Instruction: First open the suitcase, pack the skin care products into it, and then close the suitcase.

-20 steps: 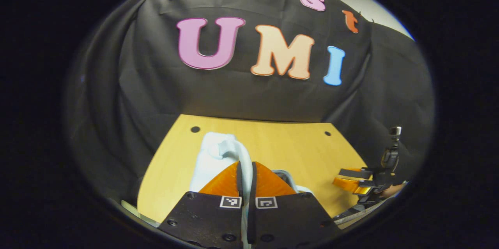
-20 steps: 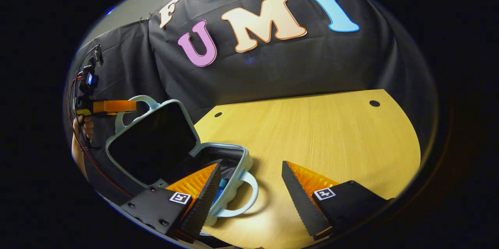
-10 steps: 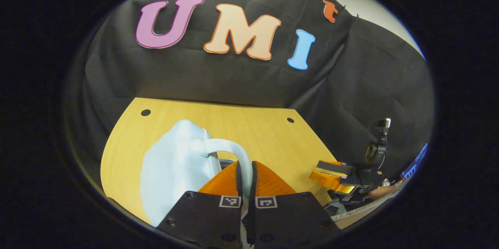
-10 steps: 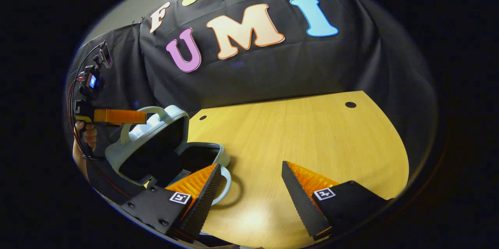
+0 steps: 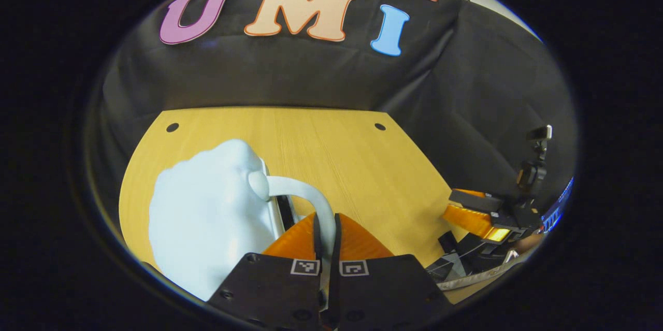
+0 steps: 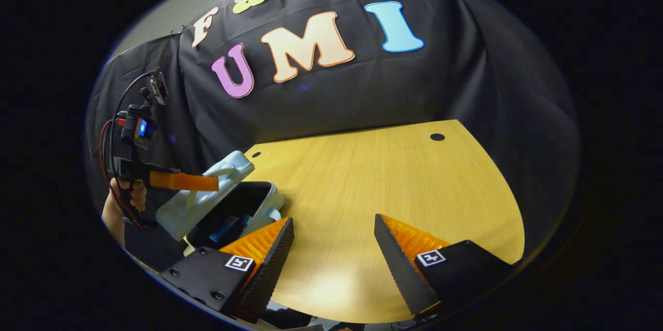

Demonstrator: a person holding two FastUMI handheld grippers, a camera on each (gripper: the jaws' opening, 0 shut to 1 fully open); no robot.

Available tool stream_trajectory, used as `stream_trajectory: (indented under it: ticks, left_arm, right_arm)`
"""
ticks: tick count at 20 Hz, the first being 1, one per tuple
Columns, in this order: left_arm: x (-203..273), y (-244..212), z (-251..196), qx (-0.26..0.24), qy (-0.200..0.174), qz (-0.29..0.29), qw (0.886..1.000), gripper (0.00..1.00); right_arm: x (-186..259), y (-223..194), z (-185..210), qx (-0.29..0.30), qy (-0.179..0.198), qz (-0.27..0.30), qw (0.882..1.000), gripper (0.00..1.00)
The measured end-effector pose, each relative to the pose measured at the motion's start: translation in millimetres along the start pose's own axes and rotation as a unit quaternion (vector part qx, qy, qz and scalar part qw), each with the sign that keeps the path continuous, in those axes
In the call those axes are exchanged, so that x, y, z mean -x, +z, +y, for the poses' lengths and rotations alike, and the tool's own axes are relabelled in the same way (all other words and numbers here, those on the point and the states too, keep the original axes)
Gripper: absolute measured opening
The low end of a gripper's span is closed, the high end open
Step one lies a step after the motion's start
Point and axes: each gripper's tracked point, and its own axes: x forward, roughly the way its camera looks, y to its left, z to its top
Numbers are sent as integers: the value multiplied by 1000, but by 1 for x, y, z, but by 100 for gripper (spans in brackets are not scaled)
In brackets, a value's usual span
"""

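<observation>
Suitcase, pale blue and hard-shelled, on the wooden desk, just ahead of and to the left of the left gripper in the left gripper view. Lid handle arching from the lid's edge straight back between the two fingers, clenched on it from either side, handle strap running down the thin gap between them. Lid's moulded outer face turned toward the camera, bulging up and left of the fingertips.

In the right gripper view, suitcase seen beyond the left fingertip of the right gripper, at the desk's near-left corner. Lid tilted at a low angle over the base, partly shut, its long axis running from near-left to far-right. Dark interior of the base showing under the raised lid, with a blue item lying inside; exact kind too small to tell. Left gripper reaching in level from the left, tips at the lid's handle, with a hand around its grip.

Right gripper released, fingers spread wide above bare desk, well apart from the suitcase and touching nothing. Same gripper visible far to the right of the left fingers, beside the desk's edge.
</observation>
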Motion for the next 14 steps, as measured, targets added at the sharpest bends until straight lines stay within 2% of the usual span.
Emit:
stream_trajectory:
  ticks: [2, 3, 5, 6, 7, 9, 10, 12, 14]
  left_arm:
    - [-10, -13, -4, -14, 24, 11, 1000, 4]
    - [-13, -18, -9, -21, 29, 22, 999, 2]
    - [-18, -27, -25, -22, 32, 26, 999, 8]
    - [-16, -28, -33, -22, 31, 14, 999, 19]
    - [-11, -21, -39, -26, 36, -3, 999, 41]
    - [1, 1, -43, -29, 56, -51, 997, 70]
    - [10, 13, -42, -30, 69, -80, 994, 80]
    - [31, 45, -33, -38, 108, -150, 982, 81]
    - [53, 76, -30, -48, 131, -208, 968, 83]
  right_arm:
    - [10, 4, -6, 13, 9, -4, 1000, 98]
    - [13, 7, -9, 19, 14, -6, 1000, 98]
    - [21, 15, -13, 29, 23, -12, 999, 98]
    - [24, 20, -14, 30, 27, -17, 999, 98]
    - [27, 26, -13, 30, 31, -22, 999, 98]
    - [32, 42, -6, 27, 36, -39, 998, 98]
    - [35, 54, -1, 26, 37, -54, 998, 98]
    - [40, 84, 13, 29, 32, -96, 994, 98]
    - [47, 121, 28, 52, 11, -153, 987, 98]
